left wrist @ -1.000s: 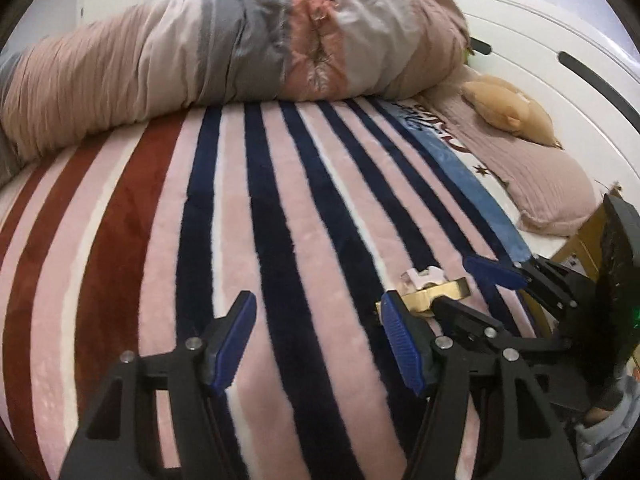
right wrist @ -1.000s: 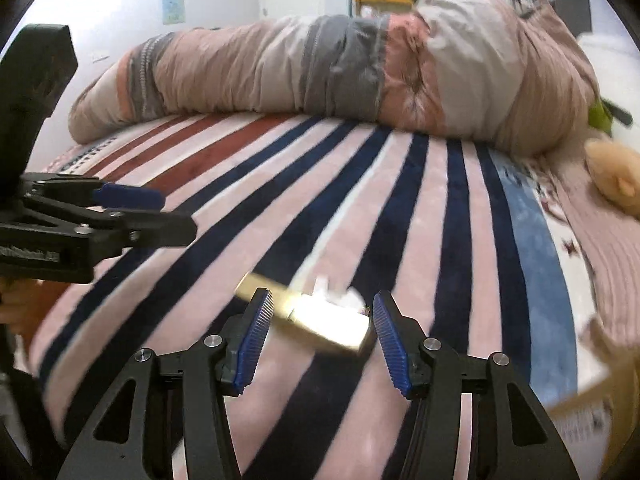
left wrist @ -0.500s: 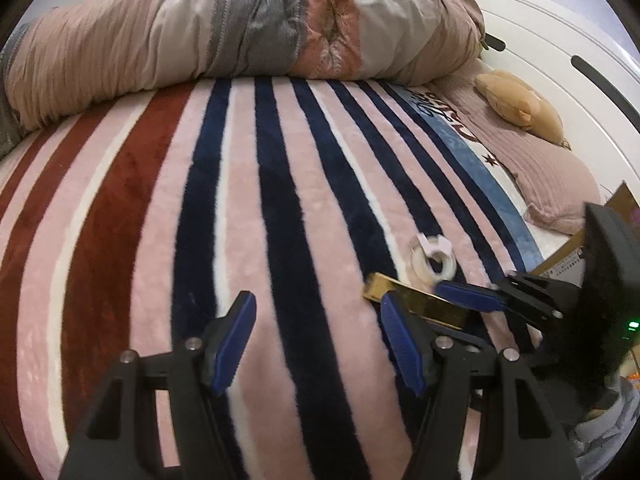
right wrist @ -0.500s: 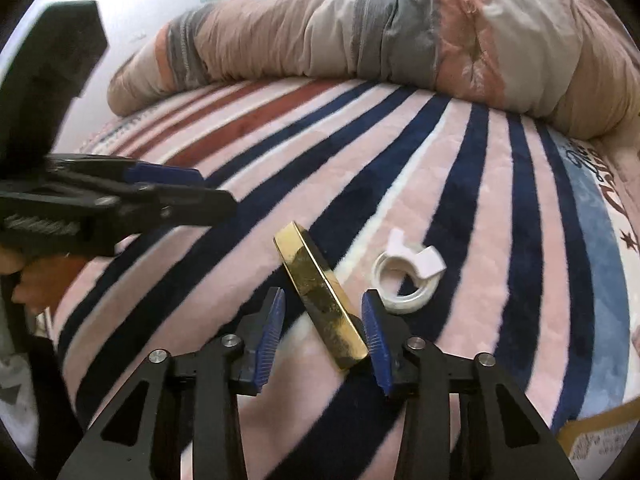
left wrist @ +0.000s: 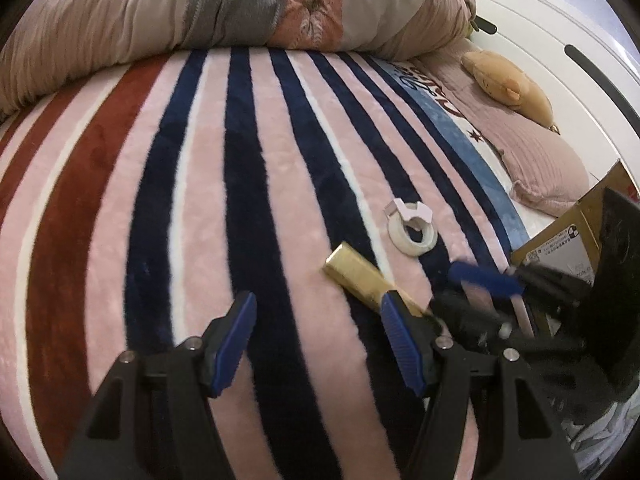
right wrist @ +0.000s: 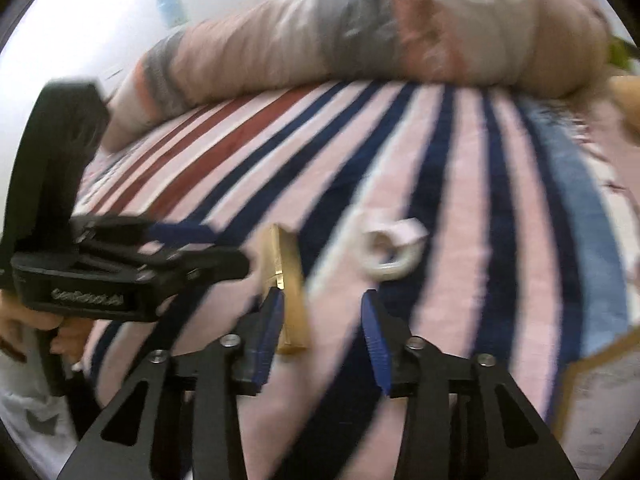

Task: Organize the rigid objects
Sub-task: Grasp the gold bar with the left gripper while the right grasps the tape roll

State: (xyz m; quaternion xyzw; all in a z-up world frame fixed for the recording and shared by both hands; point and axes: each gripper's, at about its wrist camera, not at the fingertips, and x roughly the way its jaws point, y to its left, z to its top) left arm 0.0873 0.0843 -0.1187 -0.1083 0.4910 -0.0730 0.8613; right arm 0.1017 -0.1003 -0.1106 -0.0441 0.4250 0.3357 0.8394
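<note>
So from my end both tongs are spread wide right now; my left gripper (left wrist: 316, 340) hovers over the striped blanket (left wrist: 192, 200) with nothing between its blue pads, and my right gripper (right wrist: 324, 340) is released too, nothing clamped. The gold bar (right wrist: 288, 284) lies flat on the blanket; in the right wrist view its near end sits just beside the inner face of the left-hand finger (right wrist: 270, 336) of that gripper, and I honestly can't tell if they touch because the frame is smeared with motion blur. In the left wrist view the same bar (left wrist: 360, 276) runs diagonally, its far end out in the open and its near end tucked behind my left gripper's right-hand finger (left wrist: 400, 344); the right gripper (left wrist: 480, 284) comes in blurry from the right edge just beside it. The white tape roll (left wrist: 412, 228) lies flat on the blanket a little past the bar, apart from it; same story in the other view (right wrist: 388, 252). Far side of the bed has a rolled-up quilt (left wrist: 240, 4); a plush toy (left wrist: 508, 84) rests on a pink pillow (left wrist: 540, 164) off to the right; a cardboard box (left wrist: 572, 240) corner pokes in at the right edge.
</note>
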